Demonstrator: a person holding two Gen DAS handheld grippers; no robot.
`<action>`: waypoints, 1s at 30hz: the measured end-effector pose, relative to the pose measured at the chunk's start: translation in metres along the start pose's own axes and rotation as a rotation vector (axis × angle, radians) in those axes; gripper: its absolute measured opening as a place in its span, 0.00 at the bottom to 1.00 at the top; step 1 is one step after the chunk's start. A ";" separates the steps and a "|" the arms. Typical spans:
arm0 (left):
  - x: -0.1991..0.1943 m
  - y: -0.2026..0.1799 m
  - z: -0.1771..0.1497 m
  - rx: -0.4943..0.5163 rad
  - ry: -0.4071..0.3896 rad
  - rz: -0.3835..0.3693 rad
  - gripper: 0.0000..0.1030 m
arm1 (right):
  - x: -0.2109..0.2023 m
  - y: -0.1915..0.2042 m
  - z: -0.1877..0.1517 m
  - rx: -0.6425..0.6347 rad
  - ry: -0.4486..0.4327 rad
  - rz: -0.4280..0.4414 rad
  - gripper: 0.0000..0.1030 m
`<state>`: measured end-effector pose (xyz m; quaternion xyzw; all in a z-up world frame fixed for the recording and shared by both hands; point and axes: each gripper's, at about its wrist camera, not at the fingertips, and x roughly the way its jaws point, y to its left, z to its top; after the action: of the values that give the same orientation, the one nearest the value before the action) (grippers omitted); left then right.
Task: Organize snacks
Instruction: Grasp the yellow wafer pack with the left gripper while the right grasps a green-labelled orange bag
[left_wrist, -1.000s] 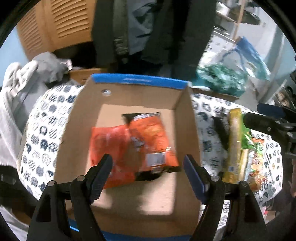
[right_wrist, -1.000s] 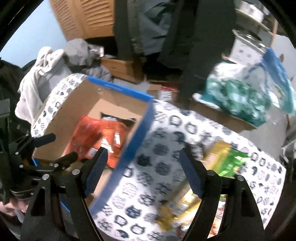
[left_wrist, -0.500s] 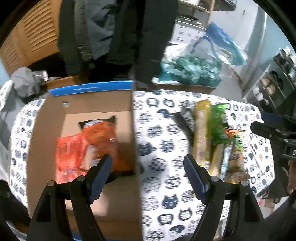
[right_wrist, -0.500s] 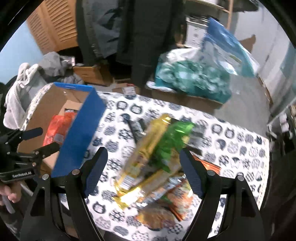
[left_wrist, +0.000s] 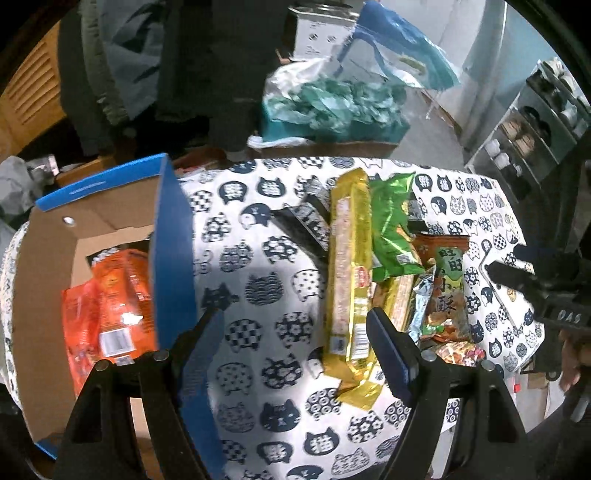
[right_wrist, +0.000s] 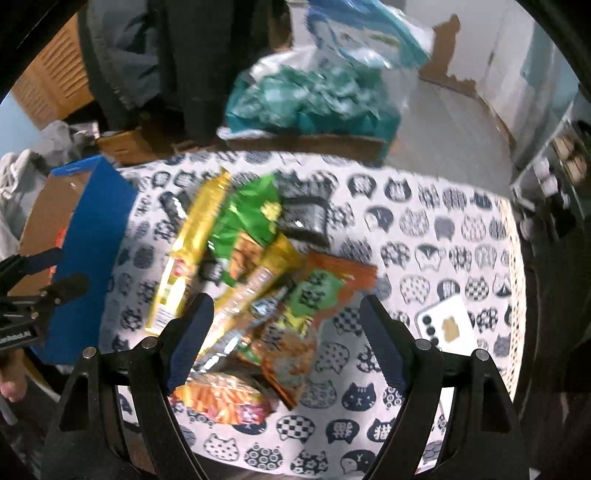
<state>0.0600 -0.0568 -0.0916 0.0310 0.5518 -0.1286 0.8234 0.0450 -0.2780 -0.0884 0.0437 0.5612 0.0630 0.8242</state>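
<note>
Each claw, left claw (left_wrist: 295, 347) and right claw (right_wrist: 284, 332), has black angular plastic arms, round silver screws at the joints and ribbed blue pads (left_wrist: 201, 354); white lettering marks the black housing

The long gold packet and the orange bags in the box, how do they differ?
The long gold packet lies on the cat-print tablecloth; the orange bags already sit inside the cardboard box. The gold packet is long and narrow, the orange bags broad and squarish. Both are shiny sealed snack wrappers, lying flat.
</note>
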 end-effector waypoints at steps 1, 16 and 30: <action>0.004 -0.003 0.001 0.001 0.007 -0.002 0.78 | 0.006 -0.004 -0.003 0.009 0.012 -0.006 0.79; 0.066 -0.024 0.017 -0.010 0.083 -0.001 0.78 | 0.076 -0.030 -0.023 0.087 0.129 0.031 0.79; 0.107 -0.038 0.027 0.000 0.155 -0.015 0.78 | 0.113 -0.044 -0.027 0.179 0.143 0.211 0.59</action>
<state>0.1133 -0.1179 -0.1760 0.0369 0.6140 -0.1320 0.7773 0.0633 -0.3045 -0.2085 0.1712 0.6141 0.1021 0.7637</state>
